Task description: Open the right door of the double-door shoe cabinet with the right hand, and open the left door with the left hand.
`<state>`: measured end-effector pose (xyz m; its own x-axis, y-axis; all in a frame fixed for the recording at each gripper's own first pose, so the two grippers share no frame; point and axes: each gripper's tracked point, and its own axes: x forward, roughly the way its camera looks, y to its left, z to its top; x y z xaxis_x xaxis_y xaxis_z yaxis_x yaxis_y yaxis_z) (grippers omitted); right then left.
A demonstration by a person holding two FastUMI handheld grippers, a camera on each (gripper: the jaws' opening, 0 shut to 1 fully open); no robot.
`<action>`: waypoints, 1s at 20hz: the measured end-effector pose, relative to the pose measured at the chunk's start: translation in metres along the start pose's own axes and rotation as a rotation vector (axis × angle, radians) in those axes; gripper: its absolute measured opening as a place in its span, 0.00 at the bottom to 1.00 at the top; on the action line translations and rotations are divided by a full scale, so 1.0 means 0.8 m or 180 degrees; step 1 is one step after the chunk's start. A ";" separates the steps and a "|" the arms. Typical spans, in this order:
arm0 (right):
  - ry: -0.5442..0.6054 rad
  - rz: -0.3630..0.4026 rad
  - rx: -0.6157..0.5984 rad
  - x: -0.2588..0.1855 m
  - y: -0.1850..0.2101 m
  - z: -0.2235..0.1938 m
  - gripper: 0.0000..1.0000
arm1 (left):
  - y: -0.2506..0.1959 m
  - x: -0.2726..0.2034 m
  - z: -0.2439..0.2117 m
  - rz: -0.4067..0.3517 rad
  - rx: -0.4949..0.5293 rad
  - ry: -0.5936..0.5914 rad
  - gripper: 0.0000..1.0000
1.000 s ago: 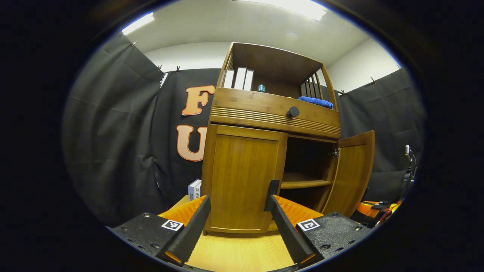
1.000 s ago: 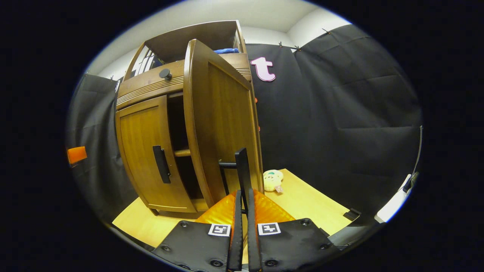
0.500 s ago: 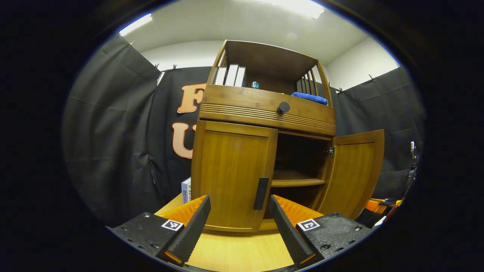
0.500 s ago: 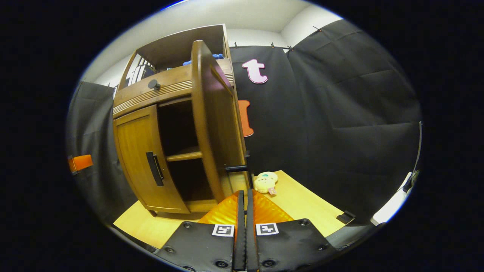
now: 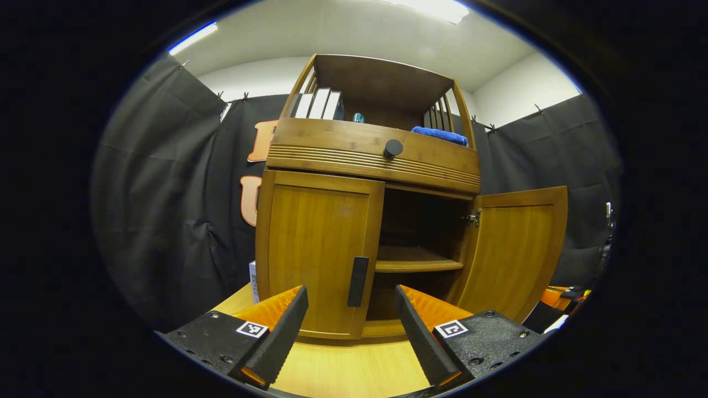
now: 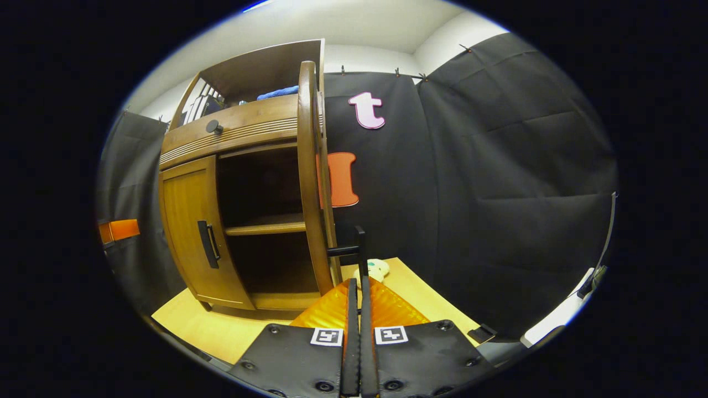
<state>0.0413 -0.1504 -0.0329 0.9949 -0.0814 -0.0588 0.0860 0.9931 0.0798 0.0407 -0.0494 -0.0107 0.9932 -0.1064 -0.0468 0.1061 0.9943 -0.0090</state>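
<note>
Left gripper view: the shoe cabinet (image 5: 376, 166) stands dead ahead on the wooden table (image 5: 343, 370). Its left door (image 5: 318, 254) is closed, black handle (image 5: 358, 281) at 12 o'clock between the spread, empty fingers of the left gripper (image 5: 348, 331), which is short of it. The right door (image 5: 517, 251) stands swung wide at 3 o'clock, baring an inner shelf (image 5: 417, 264). Up top sit books (image 5: 318, 104) and a blue cloth (image 5: 440, 134).

In the right gripper view, the right door (image 6: 311, 177) is edge-on at 12 o'clock; the right gripper (image 6: 359, 309) has its fingers clenched on the door's handle (image 6: 359, 249). A plush toy (image 6: 377, 269) lies just behind it.
</note>
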 end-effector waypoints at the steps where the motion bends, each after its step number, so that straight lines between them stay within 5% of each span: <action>1: -0.0006 -0.0018 0.0003 0.000 -0.009 0.001 0.08 | -0.003 0.003 0.000 0.0000 0.0004 -0.0001 0.92; 16: -0.0072 -0.0420 -0.0019 -0.019 -0.075 0.019 0.09 | -0.015 0.079 -0.046 0.0034 0.0025 0.0053 0.92; 17: -0.0070 -0.0464 0.0014 -0.025 -0.081 0.020 0.01 | -0.015 0.090 -0.051 0.0025 0.0003 0.0061 0.92; 20: -0.0070 -0.0522 0.0095 -0.031 -0.090 0.028 0.11 | -0.017 0.124 -0.050 0.0038 0.0047 0.0046 0.95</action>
<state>0.0114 -0.2217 -0.0153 0.9683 -0.2444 -0.0517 0.2486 0.9634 0.1006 0.1359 -0.0738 -0.0551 0.9936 -0.0944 -0.0613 0.0950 0.9955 0.0063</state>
